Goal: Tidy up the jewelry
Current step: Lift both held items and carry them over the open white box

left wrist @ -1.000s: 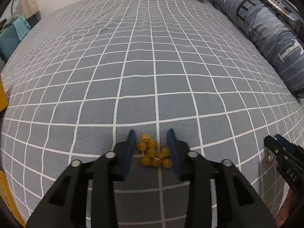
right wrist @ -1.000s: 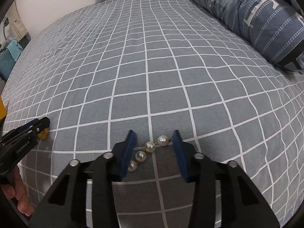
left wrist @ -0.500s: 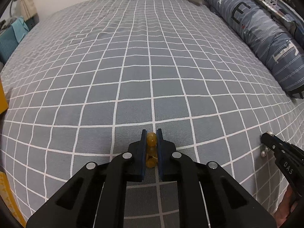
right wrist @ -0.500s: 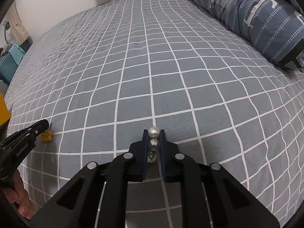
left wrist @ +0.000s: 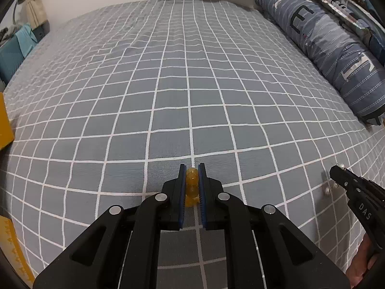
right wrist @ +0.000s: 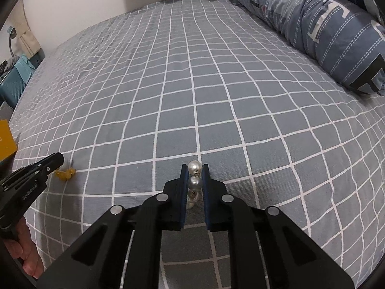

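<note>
On my left, my left gripper (left wrist: 192,172) is clenched on a strand of round amber-yellow beads (left wrist: 192,180), low over the grey bedspread with a white grid (left wrist: 168,84). In the left wrist view the beads stack in a line between the blue pads (left wrist: 182,187), so the strand's long axis runs along the fingers, pointing away from me toward the head of the bed. In the right wrist view, more amber beads trail out sideways beyond the tip, lying on the cloth.

On my right, my right gripper (right wrist: 195,168) grasps a strand of round white and grey pearls joined by small metal links (right wrist: 194,183). It too lines up along the fingers, with the top pearl poking out past the tips and another hanging below the pads. It sits just above the bedspread, near the front edge.

The step in hand, as I judge it, is lifting both pieces off the bed. To do it well I would raise each hand straight up and slowly, keeping the squeeze steady, since round beads may roll out of flat pads. I would watch that the trailing ends clear the fabric without snagging. A yellow box edge (right wrist: 6,139) shows far left; it may be the destination, though I cannot tell.
</note>
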